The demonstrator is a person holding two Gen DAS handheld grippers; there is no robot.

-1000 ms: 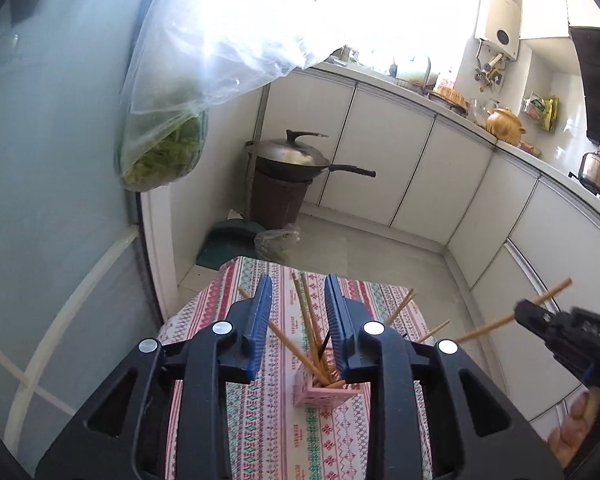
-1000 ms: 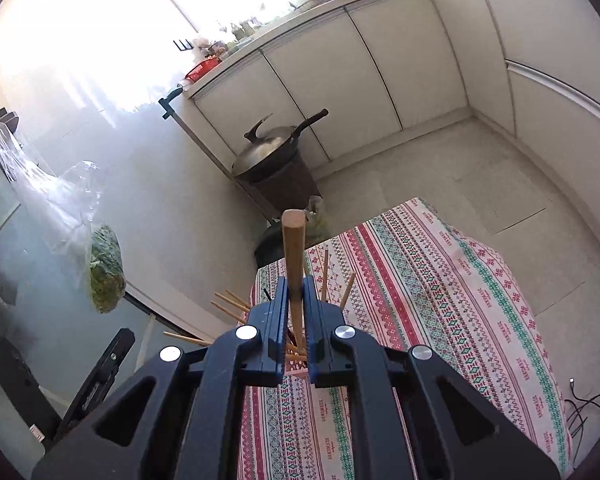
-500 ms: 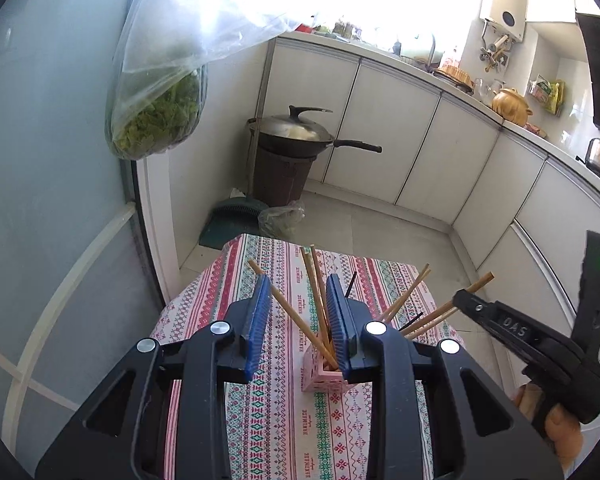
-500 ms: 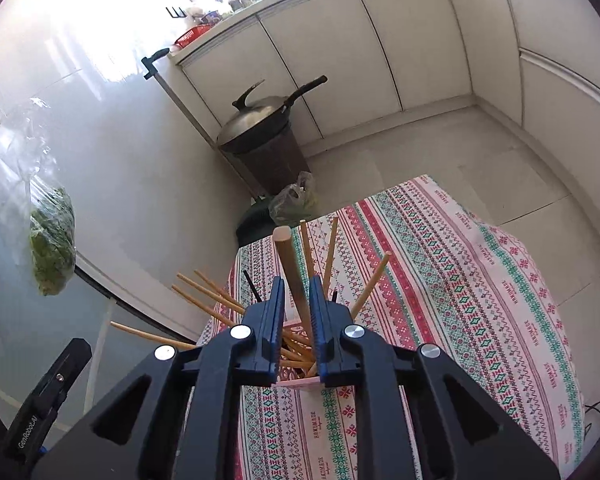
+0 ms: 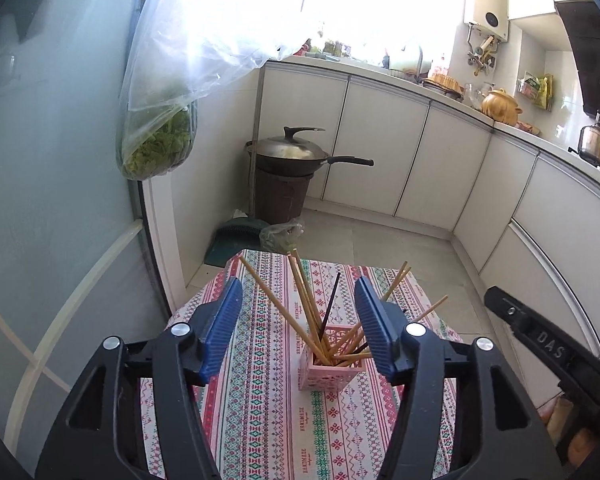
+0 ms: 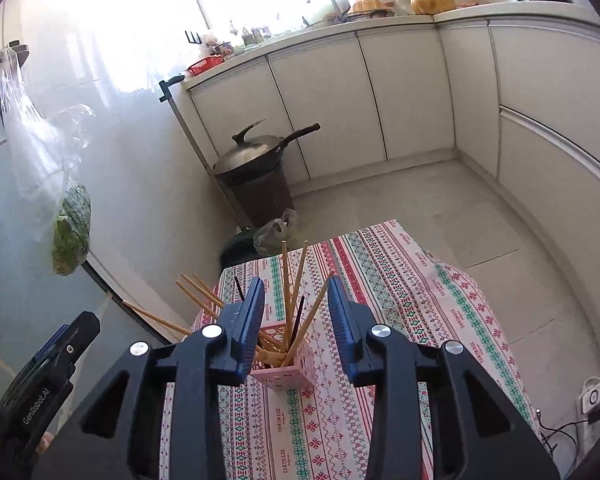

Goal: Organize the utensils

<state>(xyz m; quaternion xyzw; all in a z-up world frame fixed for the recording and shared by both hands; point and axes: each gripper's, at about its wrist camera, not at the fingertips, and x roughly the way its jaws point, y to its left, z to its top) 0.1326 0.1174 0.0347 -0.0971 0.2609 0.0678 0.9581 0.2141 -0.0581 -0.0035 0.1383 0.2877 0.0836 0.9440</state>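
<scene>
A pink lattice holder [image 5: 331, 366] [image 6: 290, 372] stands on the patterned tablecloth [image 5: 260, 400], with several wooden chopsticks [image 5: 305, 304] [image 6: 285, 292] and a dark one fanning out of it. My left gripper [image 5: 300, 322] hovers just in front of the holder; its jaws are opening and its blue pads touch nothing. My right gripper [image 6: 297, 322] sits close over the holder from the other side. Its jaws are opening too, and the chopsticks rise freely in the gap. Each gripper shows at the edge of the other's view: the right gripper [image 5: 540, 344], the left gripper [image 6: 48, 376].
A lidded wok [image 5: 288, 152] rests on a brown bin by the white cabinets. A plastic bag of greens [image 5: 160, 148] hangs at the left by the glass door. A dustpan [image 5: 236, 240] and a small bag lie past the table's far edge. Cables [image 6: 572, 420] trail at the right.
The right jaws were shut on a thick wooden chopstick and have let it go; it stands in the holder. The left jaws have widened. Both grippers have come closer to the holder.
</scene>
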